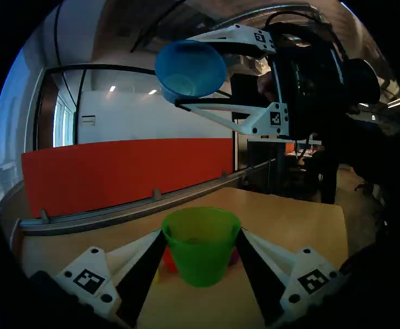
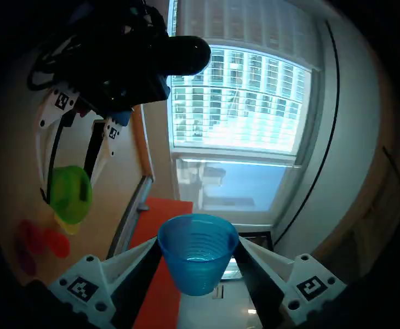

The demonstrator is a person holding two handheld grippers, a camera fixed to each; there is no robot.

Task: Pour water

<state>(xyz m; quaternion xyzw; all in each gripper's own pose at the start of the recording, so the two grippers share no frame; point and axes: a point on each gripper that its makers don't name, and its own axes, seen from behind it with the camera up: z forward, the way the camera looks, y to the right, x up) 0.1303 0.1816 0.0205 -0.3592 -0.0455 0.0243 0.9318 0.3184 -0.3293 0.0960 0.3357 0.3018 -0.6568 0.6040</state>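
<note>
The left gripper (image 1: 201, 237) clamps the green cup (image 1: 201, 257) upright, mouth up, over the near part of the worktop (image 1: 293, 219). The right gripper (image 2: 198, 244) pinches the blue cup (image 2: 198, 263) high above it and farther off — tipped, long axis near level, mouth facing near-left. No stream shows — likely mid-pour or nearly emptied; I cannot tell which.

A pale wooden table (image 1: 296, 219) bears a green cup (image 1: 201, 253), though I can't tell if its base touches the top. Just behind the cup lie a red piece (image 1: 170, 262), a yellow piece (image 1: 156, 277) and a purple piece (image 1: 234, 255).
</note>
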